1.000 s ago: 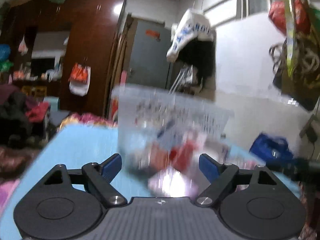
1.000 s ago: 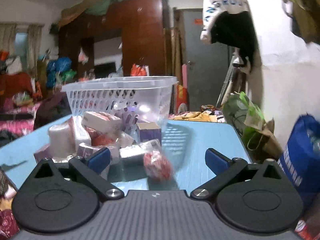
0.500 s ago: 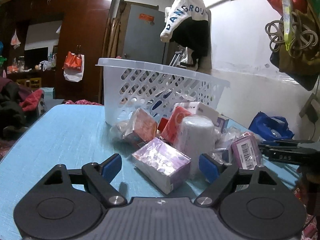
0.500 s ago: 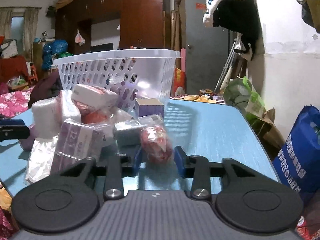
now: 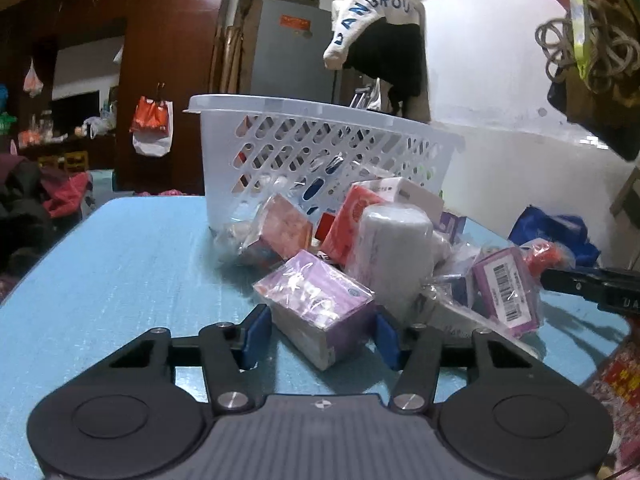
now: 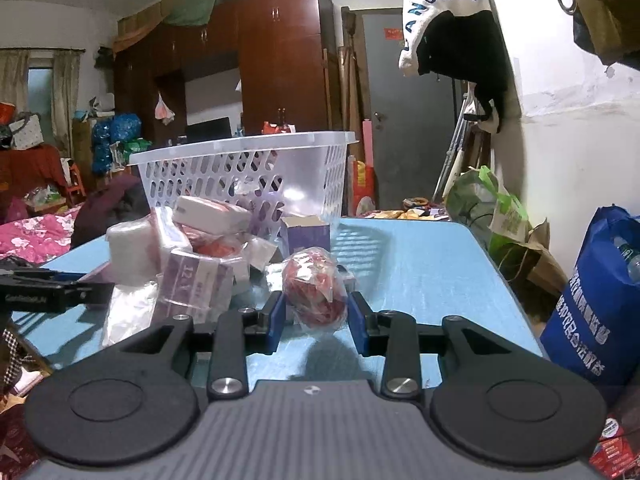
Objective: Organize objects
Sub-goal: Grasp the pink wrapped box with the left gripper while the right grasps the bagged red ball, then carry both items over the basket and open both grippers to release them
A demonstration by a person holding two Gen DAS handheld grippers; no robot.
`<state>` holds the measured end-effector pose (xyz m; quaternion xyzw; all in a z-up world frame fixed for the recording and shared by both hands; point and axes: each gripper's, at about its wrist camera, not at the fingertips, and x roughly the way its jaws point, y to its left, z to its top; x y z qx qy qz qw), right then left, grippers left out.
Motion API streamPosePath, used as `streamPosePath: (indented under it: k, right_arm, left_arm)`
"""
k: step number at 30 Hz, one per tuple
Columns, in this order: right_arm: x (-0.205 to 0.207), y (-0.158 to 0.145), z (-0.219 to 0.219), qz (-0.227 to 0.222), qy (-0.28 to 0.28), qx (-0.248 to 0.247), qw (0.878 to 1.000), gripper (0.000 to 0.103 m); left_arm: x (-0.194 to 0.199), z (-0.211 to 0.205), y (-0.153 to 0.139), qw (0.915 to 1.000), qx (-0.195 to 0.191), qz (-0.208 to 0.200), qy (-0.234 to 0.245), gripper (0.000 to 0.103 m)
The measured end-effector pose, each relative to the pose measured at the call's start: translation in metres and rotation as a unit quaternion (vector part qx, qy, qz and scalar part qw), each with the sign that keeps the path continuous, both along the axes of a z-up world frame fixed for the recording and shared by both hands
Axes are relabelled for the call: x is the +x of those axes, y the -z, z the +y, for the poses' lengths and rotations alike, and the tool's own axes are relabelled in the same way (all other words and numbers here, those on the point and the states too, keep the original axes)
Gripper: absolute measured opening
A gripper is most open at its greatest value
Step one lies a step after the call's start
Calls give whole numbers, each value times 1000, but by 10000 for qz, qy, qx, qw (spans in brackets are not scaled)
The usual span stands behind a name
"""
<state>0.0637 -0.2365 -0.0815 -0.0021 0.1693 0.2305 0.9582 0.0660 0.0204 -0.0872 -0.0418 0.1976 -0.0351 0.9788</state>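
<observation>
A white slotted basket [image 5: 320, 148] [image 6: 240, 168] stands on the blue table [image 5: 120, 260], with a heap of wrapped packets in front of it. My left gripper [image 5: 320, 334] is low over the table. Its jaws are closing around a purple box [image 5: 316, 300] in clear wrap, and the blue pads [image 5: 256, 334] meet its two sides. My right gripper [image 6: 316, 320] is shut on a red bundle [image 6: 314, 288] wrapped in clear film, at the right end of the heap. The right gripper's black body [image 5: 592, 284] and the red bundle [image 5: 544, 256] also show in the left wrist view.
A white roll [image 5: 392, 248], a purple barcode pack [image 5: 506, 292] and pink-red packets [image 5: 280, 232] lie behind the purple box. A blue bag [image 6: 596, 300] and a green bag [image 6: 488, 208] stand off the table's right edge. Clothes hang on the wall above.
The left gripper came down toward the heap and its jaws drew in around the purple box. The right jaws went from wide open to shut on the red bundle.
</observation>
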Motion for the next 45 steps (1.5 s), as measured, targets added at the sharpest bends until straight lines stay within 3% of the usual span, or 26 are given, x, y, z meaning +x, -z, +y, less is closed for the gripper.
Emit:
streamPosePath:
  k: [12, 15, 19, 26, 30, 33, 34, 35, 36, 39, 42, 45]
  right_arm:
    - [-9, -5, -9, -52, -119, 370, 9992, 38]
    - [-9, -16, -10, -105, -244, 595, 9979, 38]
    - [-3, -44, 4, -391, -272, 513, 9975, 38]
    - [56, -102, 50, -682, -622, 519, 9944, 38]
    - [100, -123, 89, -614, -617, -6, 9962, 38]
    - [128, -119, 104, -416, -587, -197, 9972, 39]
    - [129, -118, 105, -415, -555, -183, 9974, 41]
    - [129, -116, 105, -383, -544, -182, 9976, 53]
    - [128, -114, 104, -316, -576, -189, 9977, 72]
    - [100, -106, 86, -512, -559, -215, 9969, 101]
    - [63, -87, 57, -454, -602, -48, 9971, 103]
    - [23, -47, 27, -220, -758, 272, 9965, 103]
  left_arm:
    - [-37, 10, -7, 9964, -8, -836, -122, 49]
    - [-42, 15, -20, 9935, -120, -1119, -145, 49]
    - [-33, 19, -46, 9901, -155, -1390, -88, 49]
    - [35, 31, -106, 9872, -517, -1506, 108, 49]
    - [94, 30, -140, 9920, -494, -1156, 96, 49]
    - [130, 30, -141, 9955, -512, -800, 62, 50]
    - [139, 31, -139, 9964, -534, -652, 101, 58]
    - [147, 31, -136, 9974, -540, -467, 109, 65]
    - [148, 30, -133, 9981, -495, -359, 74, 74]
    - [124, 29, -123, 9985, -254, -475, 53, 75]
    - [83, 32, -113, 9970, -382, -640, 218, 84]
    - [33, 33, -85, 9924, -703, -827, 585, 87]
